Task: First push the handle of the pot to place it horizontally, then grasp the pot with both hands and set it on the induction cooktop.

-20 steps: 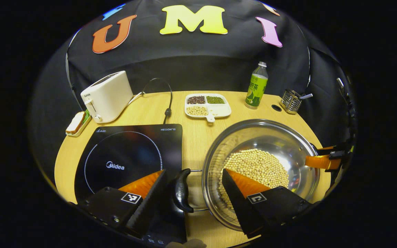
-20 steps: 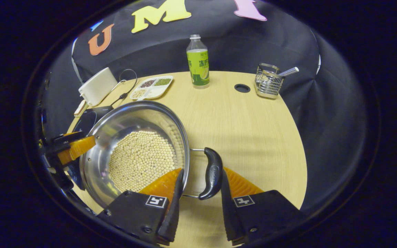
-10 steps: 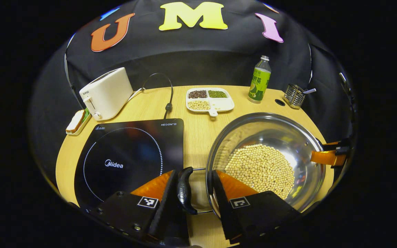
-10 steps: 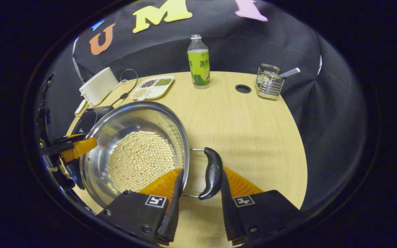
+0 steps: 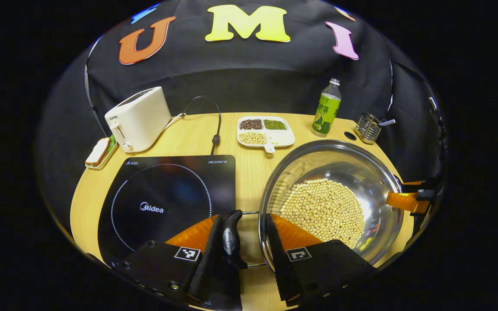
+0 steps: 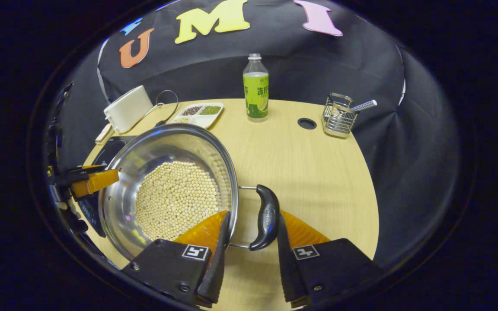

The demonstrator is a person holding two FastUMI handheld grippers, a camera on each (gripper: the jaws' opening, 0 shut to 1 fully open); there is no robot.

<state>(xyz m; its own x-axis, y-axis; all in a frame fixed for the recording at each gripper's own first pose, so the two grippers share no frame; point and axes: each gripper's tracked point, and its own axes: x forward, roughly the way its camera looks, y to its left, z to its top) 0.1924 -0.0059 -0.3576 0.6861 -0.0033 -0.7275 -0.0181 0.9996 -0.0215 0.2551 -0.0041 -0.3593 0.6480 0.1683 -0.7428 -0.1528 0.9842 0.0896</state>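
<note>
Now at the wooden table (image 5: 249,172), a steel pot (image 5: 331,203) half filled with pale soybeans (image 5: 324,209) sits between two hand-held grippers, just right of the black induction cooktop (image 5: 167,198) as the left gripper view frames it. The left gripper (image 5: 242,242) straddles the pot's near black side handle (image 5: 231,239): one finger lies against the handle's outer face, the other stands by the pot's rim, with a sliver of space on that side, so the jaws look narrowly parted and a firm clamp cannot be confirmed. The right gripper (image 6: 249,237) brackets the opposite black handle (image 6: 267,217) in the right gripper view, one finger touching its outer edge and the other lying against the pot (image 6: 167,190) wall; whether both press cannot be told. Each gripper also appears far off in the other's view, at the pot's far rim. Both handles lie level, sticking out sideways from the rim. The pot's base appears to rest on the tabletop beside the cooktop, though that cannot be told for sure. Behind stand a white toaster (image 5: 138,119), a divided dish of beans (image 5: 265,131), a green-labelled bottle (image 5: 327,108) and a wire utensil holder (image 5: 368,127).
</note>
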